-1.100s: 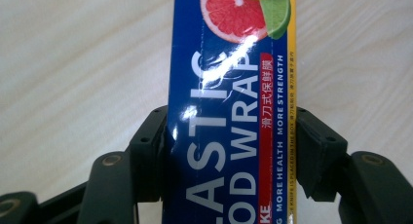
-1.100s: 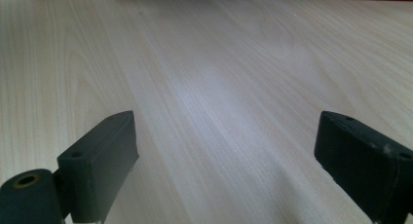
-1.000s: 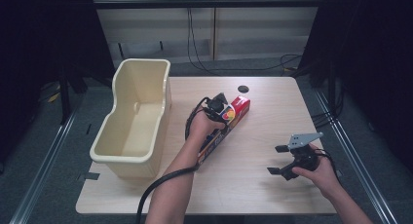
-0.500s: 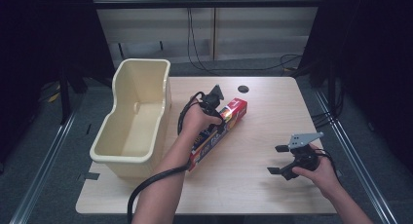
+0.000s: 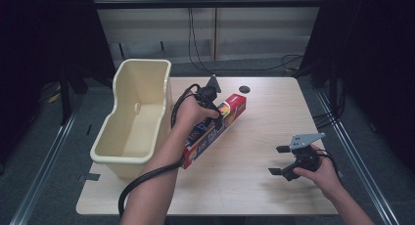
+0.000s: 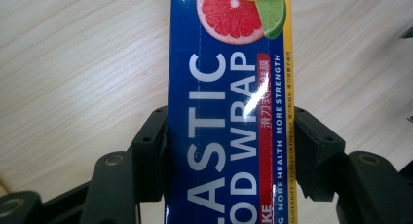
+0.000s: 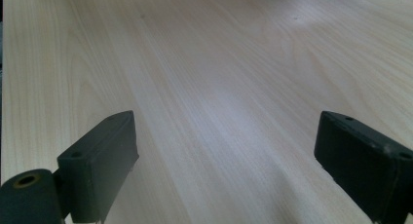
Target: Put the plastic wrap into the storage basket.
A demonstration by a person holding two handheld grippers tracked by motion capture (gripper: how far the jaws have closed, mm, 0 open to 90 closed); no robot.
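The left forearm is being stretched from the near edge toward the middle of the table, with the hand bent down over the left gripper. The right hand is being kept low at the near right, its wrist turned so that the right gripper is being pointed leftward across the bare wood.

One plastic wrap box is being counted, along with one cream tub, one small dark disc at the far side of the table, and two grippers.

The box is being clamped across its width by the left gripper, whose jaws are being pressed against both long sides, as is being shown in the left gripper view, where the box is running straight up between them. In the high view the grip is being applied toward the far, right end of the box, while the near end is being left slanting down to the left, just beside the tub's right wall. Whether that near end is being rested on the wood cannot be told.

The right gripper's jaws are being held spread wide, with nothing between them.
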